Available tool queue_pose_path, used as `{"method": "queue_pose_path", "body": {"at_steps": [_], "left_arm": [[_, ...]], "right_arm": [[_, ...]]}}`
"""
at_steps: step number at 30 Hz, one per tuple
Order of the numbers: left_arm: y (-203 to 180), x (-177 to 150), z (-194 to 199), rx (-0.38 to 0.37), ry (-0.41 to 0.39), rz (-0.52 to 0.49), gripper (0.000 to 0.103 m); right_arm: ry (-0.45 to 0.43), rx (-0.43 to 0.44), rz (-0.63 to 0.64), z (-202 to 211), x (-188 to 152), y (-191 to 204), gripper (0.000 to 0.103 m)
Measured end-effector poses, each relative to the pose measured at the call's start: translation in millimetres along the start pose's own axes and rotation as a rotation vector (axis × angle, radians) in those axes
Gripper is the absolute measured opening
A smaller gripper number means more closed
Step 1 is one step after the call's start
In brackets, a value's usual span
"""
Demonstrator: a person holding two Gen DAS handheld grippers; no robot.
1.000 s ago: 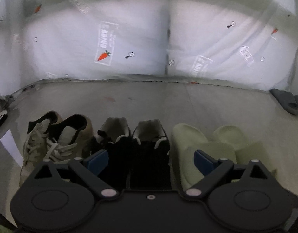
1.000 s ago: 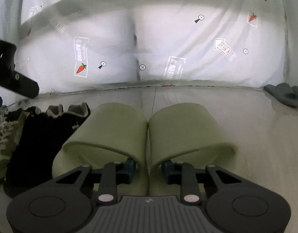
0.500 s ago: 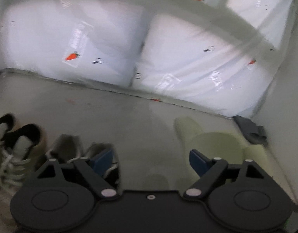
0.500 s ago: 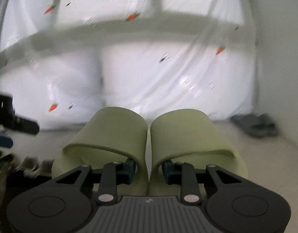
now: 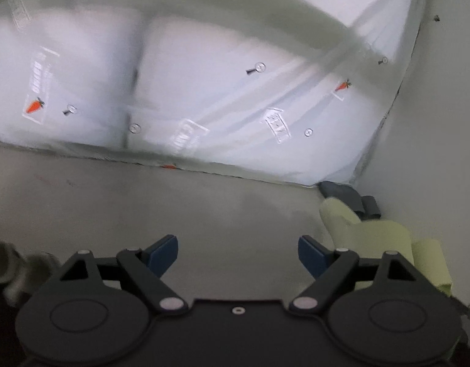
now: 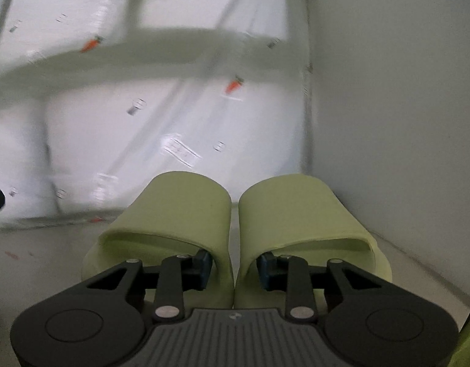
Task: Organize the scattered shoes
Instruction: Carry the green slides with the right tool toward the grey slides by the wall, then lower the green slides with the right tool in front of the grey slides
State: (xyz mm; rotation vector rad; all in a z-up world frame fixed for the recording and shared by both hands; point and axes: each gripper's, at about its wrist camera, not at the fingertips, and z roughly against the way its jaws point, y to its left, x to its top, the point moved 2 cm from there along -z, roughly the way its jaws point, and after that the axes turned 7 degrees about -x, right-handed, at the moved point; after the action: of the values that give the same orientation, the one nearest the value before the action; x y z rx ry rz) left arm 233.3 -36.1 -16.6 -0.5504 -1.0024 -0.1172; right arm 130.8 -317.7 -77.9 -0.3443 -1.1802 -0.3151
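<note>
My right gripper (image 6: 234, 267) is shut on a pair of pale green slides (image 6: 186, 211), one finger inside each shoe, pinching their inner walls together. The pair hangs lifted off the floor, toes pointing away. In the left wrist view the same green slides (image 5: 378, 232) show at the right edge. My left gripper (image 5: 237, 252) stands open over bare floor with nothing between its fingers. Blurred tops of the dark sneakers (image 5: 20, 266) peek in at its lower left.
A pair of grey slippers (image 5: 351, 197) lies in the far right corner where the white carrot-print sheeting (image 5: 222, 98) meets a plain wall (image 5: 434, 128). Pale floor (image 5: 173, 205) stretches ahead of the left gripper.
My right gripper has lifted the green slides off the floor and swung right toward the corner. The left gripper has also turned right, leaving the row of sneakers behind at its left.
</note>
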Motion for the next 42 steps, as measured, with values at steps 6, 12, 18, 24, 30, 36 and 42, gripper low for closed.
{"method": "queue_pose_path", "body": {"at_steps": [6,12,18,24,30,36,42], "left_arm": [[-80.3,-19.5,-71.9,0.050,0.024,0.048,0.086],[-151.2,-23.3,-119.7,0.117,0.034,0.050,0.086],[-201.3,-21.9,-157.7,0.151,0.058,0.033,0.086],[-230.5,-16.9,-185.0,0.186,0.091,-0.004,0.086],[-247.2,-6.7,-207.9,0.203,0.094,-0.019,0.087],[-257.4,1.7,-223.8,0.213,0.098,-0.028,0.087],[-261.2,-0.2,-234.4,0.216,0.128,-0.026,0.087]], "right_arm": [[0.074,0.055,0.039,-59.8,-11.9,-93.0,0.034],[0.152,0.095,0.042,-114.0,-29.6,-166.7,0.034],[0.166,0.127,0.060,-160.6,-36.5,-214.5,0.036],[0.162,0.100,0.042,-204.8,-32.9,-244.7,0.036],[0.176,0.109,0.005,-231.2,-33.1,-257.2,0.036],[0.178,0.135,0.038,-243.2,-40.9,-260.7,0.036],[0.179,0.175,0.069,-247.9,-44.8,-265.8,0.037]]}}
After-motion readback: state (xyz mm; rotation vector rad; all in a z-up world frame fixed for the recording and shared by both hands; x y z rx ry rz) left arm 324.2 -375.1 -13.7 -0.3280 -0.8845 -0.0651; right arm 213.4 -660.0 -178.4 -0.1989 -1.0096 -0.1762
